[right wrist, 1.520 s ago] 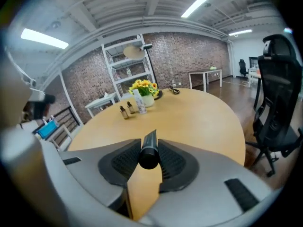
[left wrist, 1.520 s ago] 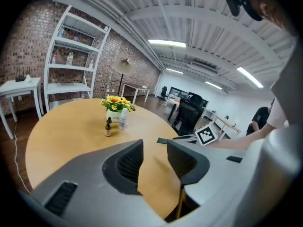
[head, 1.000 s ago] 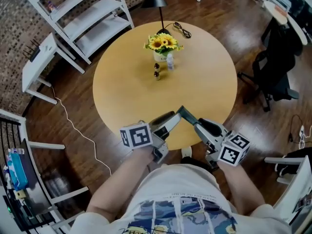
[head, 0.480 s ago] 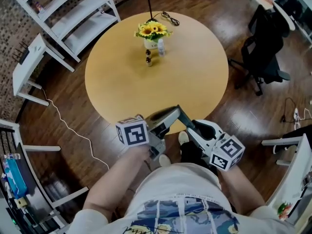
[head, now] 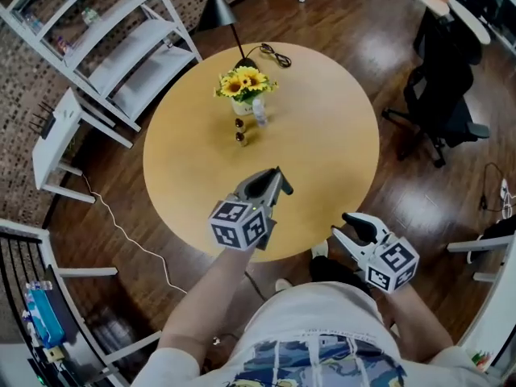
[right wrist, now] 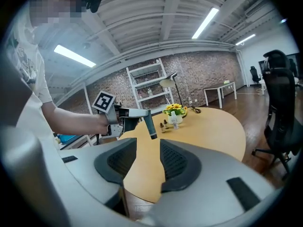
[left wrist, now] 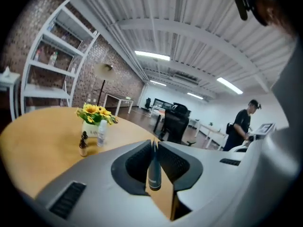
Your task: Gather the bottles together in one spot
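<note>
My left gripper (head: 274, 181) hangs over the near part of the round wooden table (head: 339, 135), shut on a slim dark teal bottle (left wrist: 154, 167) that points down between its pads. The right gripper view shows that bottle (right wrist: 148, 123) sticking out of the left gripper (right wrist: 127, 117). My right gripper (head: 345, 226) is off the table's near right edge; its jaws are opening with nothing between them. Far across the table, two small brown dropper bottles (head: 239, 131) and a clear white bottle (head: 259, 111) stand by a sunflower vase (head: 241, 87).
A floor lamp (head: 216, 10) and its cable (head: 274, 53) are at the table's far edge. White shelving (head: 113, 39) stands at the back left, a black office chair (head: 439, 87) at the right. A person (left wrist: 241, 126) stands far off in the room.
The two grippers met at the table's near edge with the slim bottle between them. The left one shut on it and moved over the table; the right let go and drew back right.
</note>
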